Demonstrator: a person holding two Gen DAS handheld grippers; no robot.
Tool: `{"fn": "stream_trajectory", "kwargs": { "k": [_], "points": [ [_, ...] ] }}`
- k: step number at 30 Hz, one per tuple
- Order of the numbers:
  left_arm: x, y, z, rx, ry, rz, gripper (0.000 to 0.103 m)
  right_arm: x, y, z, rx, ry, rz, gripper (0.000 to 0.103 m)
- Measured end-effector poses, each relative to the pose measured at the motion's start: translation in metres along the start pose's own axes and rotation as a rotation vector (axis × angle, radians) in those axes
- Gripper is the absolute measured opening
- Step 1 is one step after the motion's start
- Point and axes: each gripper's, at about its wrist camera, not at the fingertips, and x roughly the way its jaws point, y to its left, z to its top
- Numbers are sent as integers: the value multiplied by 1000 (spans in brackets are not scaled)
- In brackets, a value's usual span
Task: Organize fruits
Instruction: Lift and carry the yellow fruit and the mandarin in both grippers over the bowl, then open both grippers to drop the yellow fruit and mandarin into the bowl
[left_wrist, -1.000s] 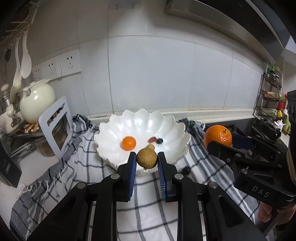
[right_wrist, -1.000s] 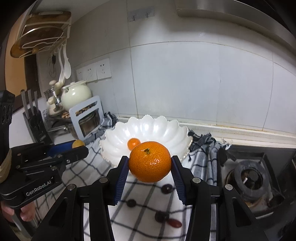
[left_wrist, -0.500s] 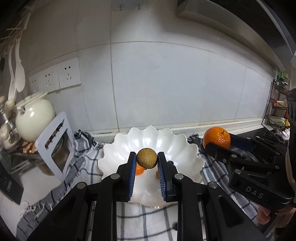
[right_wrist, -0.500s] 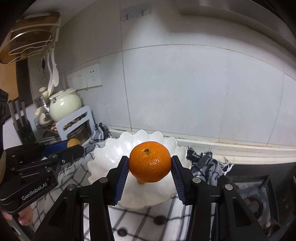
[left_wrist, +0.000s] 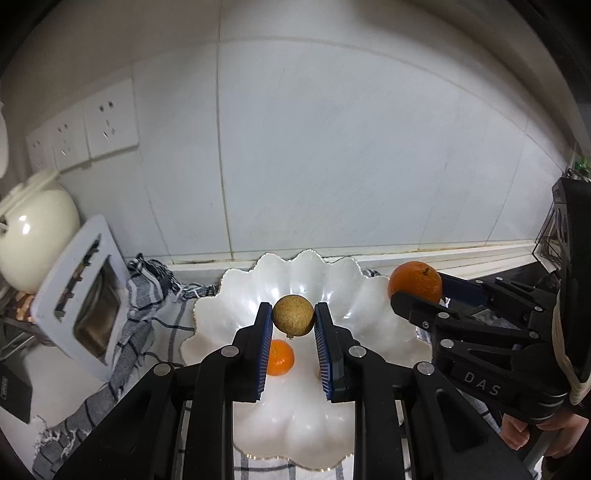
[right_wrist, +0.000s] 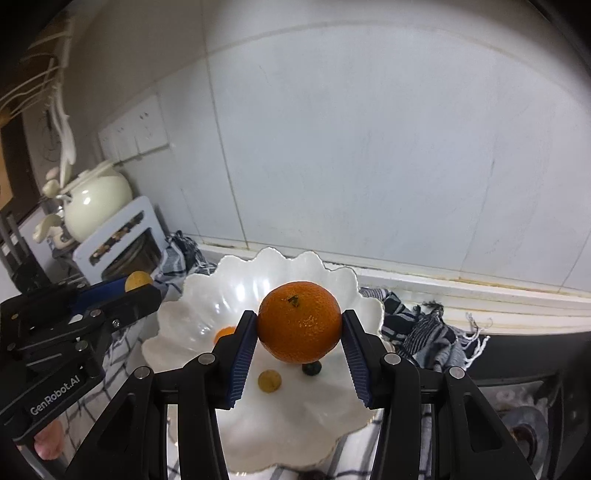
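Note:
My left gripper (left_wrist: 293, 320) is shut on a small round tan-brown fruit (left_wrist: 293, 315) and holds it above the white scalloped bowl (left_wrist: 295, 266). My right gripper (right_wrist: 299, 332) is shut on a large orange (right_wrist: 299, 326) over the same bowl (right_wrist: 332, 280). The orange also shows at the right of the left wrist view (left_wrist: 415, 282), and the tan-brown fruit at the left of the right wrist view (right_wrist: 137, 280). In the bowl lie a small orange (left_wrist: 280, 357), a small yellow fruit (right_wrist: 269, 381) and a dark fruit (right_wrist: 311, 368).
The bowl stands on a checked cloth (left_wrist: 155, 291) on the counter. A cream teapot (left_wrist: 35, 229) and a white-framed jar holder (left_wrist: 85, 299) stand at the left. A tiled wall with sockets (left_wrist: 85, 129) is behind. A stove burner (right_wrist: 524, 430) is at the right.
Both grippers have moved forward and closer to the bowl with their fruits still held. The bowl now fills the area beneath both.

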Motion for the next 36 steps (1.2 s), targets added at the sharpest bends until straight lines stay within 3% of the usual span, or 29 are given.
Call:
{"fn": "stream_trajectory", "kwargs": {
  "k": [14,25,27,30,31,34,36],
  "points": [
    [92,22,15,-16,199,59,24,81,-10,14,-8,202,-27,48],
    [131,29,6,-14,312,75,24,115,-12,12,-8,305,-26,48],
    [132,29,4,-13,320,83,28,117,-12,11,-9,312,-28,48],
    [129,28,4,-6,317,86,45,118,-13,9,-16,311,-28,54],
    [126,28,4,-4,309,89,45,118,-14,9,-10,308,-33,58],
    [116,26,5,4,290,119,47,113,-18,8,8,294,-36,58],
    [106,26,6,10,262,143,56,107,-19,9,17,277,-43,58]
  ]
}}
